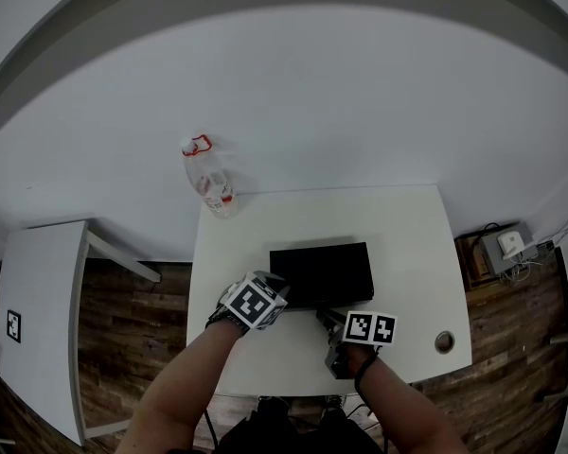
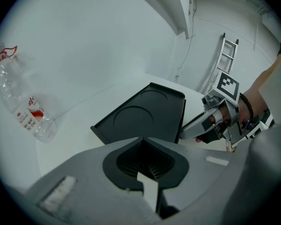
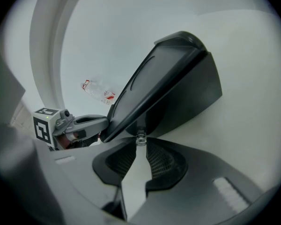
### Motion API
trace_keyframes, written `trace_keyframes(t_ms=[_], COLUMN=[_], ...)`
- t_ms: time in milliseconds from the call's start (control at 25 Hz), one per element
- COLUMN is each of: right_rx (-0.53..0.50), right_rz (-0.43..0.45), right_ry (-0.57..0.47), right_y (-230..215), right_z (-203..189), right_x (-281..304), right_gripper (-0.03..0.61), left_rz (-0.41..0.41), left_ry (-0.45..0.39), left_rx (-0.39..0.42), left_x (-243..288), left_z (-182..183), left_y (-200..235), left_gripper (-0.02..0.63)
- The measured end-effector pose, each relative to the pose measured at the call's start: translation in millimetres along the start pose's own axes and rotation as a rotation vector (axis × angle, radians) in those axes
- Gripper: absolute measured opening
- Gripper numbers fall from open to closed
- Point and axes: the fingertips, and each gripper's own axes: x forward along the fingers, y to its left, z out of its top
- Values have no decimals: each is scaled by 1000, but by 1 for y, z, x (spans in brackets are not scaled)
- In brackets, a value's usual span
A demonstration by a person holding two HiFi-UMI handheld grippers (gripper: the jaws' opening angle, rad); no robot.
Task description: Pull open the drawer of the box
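Black box (image 1: pixel 320 272) sits mid white table (image 1: pixel 412 244), w/ a plastic bottle (image 1: pixel 208 180) at the far-left corner. Only the right gripper view shows the grip: right gripper (image 3: pixel 140 145) has its 2 jaws clamped on a small clear knob (image 3: pixel 140 138) at the box's front (too small to spot from the head view). Left gripper (image 2: pixel 140 142) has its jaws together, nothing btwn them, tips at the box's left end. The right gripper view shows them against it.
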Motion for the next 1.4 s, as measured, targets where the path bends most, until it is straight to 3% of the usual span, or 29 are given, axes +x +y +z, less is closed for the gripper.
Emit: trace_keyframes(t_ms=[1400], right_rx=[14], right_rz=[7], right_ry=[-1], right_y=[-3], right_z=[-48], right_x=[-31], right_gripper=[71], left_rz=[14], left_ry=[-9], left_rx=[-46], left_x=[1], left_z=[2], left_y=[3], left_gripper=[5])
